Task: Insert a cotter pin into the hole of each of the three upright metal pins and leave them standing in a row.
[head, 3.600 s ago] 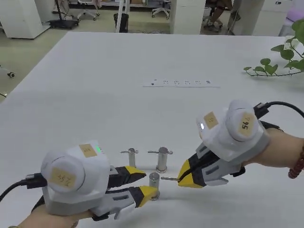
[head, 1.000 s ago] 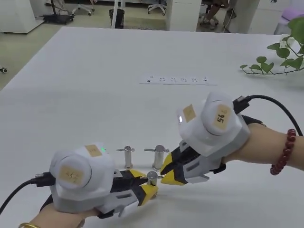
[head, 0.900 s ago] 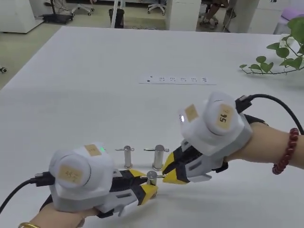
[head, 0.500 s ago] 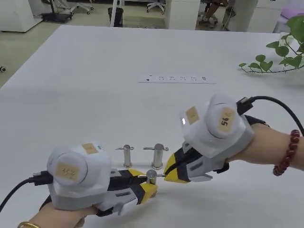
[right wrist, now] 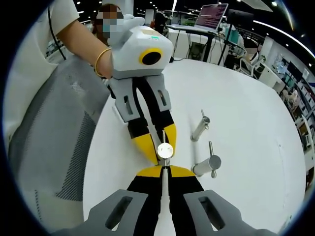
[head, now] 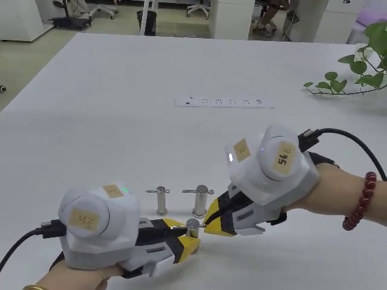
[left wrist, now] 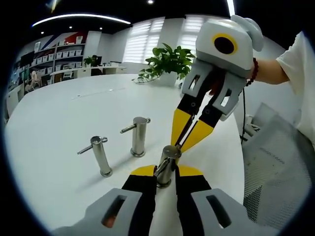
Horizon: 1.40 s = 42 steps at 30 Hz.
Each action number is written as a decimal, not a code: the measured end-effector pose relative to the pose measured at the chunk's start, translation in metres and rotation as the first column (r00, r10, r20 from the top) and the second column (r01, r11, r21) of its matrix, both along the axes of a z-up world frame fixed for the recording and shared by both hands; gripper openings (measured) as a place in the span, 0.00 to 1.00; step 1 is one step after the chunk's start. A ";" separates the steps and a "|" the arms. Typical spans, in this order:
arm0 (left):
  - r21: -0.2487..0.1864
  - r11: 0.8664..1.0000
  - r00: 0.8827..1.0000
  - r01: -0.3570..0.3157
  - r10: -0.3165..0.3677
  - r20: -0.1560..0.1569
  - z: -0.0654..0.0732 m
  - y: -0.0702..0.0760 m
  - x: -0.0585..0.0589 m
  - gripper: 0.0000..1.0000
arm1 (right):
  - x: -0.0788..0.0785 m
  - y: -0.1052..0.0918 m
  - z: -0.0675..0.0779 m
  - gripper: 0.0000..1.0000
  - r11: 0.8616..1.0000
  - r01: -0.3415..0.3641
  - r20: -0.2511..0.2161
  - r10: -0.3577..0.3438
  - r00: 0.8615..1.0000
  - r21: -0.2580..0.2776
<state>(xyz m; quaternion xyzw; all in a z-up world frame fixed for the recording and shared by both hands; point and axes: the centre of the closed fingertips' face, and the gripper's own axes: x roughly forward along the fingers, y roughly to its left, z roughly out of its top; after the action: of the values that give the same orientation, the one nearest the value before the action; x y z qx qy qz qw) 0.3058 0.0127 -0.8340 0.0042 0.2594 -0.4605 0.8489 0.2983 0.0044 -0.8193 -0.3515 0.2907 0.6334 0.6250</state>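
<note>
We see a white table under all the work. Over its near edge the left gripper comes in from the lower left and the right gripper from the right, and their yellow tips almost meet. A plant trails over the far right corner. A power strip lies flat, well behind the work.

Three pins stand upright. The left pin and the middle pin stand side by side at the back, apart from each other. The left cotter and the middle cotter each lie level through a head, sticking out on both sides. The near pin stands just in front of the middle pin, out of line with the back pair.

The left jaws are narrow and clamp the near pin's shaft below its head. The right jaws are almost closed on the third cotter, a thin rod running straight out between them. In the right gripper view we see it enter the near pin's head, and its tip shows on the far side, between the left gripper's yellow tips.
</note>
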 end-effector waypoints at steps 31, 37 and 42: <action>0.001 1.000 1.000 -0.011 0.011 -0.005 0.000 0.005 -0.001 0.27 | -0.002 0.002 -0.002 0.05 0.999 0.030 -0.003 -0.030 1.000 0.012; 0.027 1.000 1.000 -0.007 0.006 0.016 0.002 0.013 -0.005 0.34 | -0.001 0.002 -0.002 0.05 0.999 0.032 -0.002 -0.032 0.999 0.012; 0.045 0.999 0.999 0.012 -0.014 0.048 0.006 0.014 -0.010 0.39 | -0.001 0.003 -0.002 0.05 0.999 0.037 -0.006 -0.037 0.999 0.013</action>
<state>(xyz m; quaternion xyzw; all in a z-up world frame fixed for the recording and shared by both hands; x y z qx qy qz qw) 0.2961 0.0264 -0.8275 0.0358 0.2491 -0.4598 0.8516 0.2972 0.0073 -0.8209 -0.3404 0.2948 0.6247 0.6379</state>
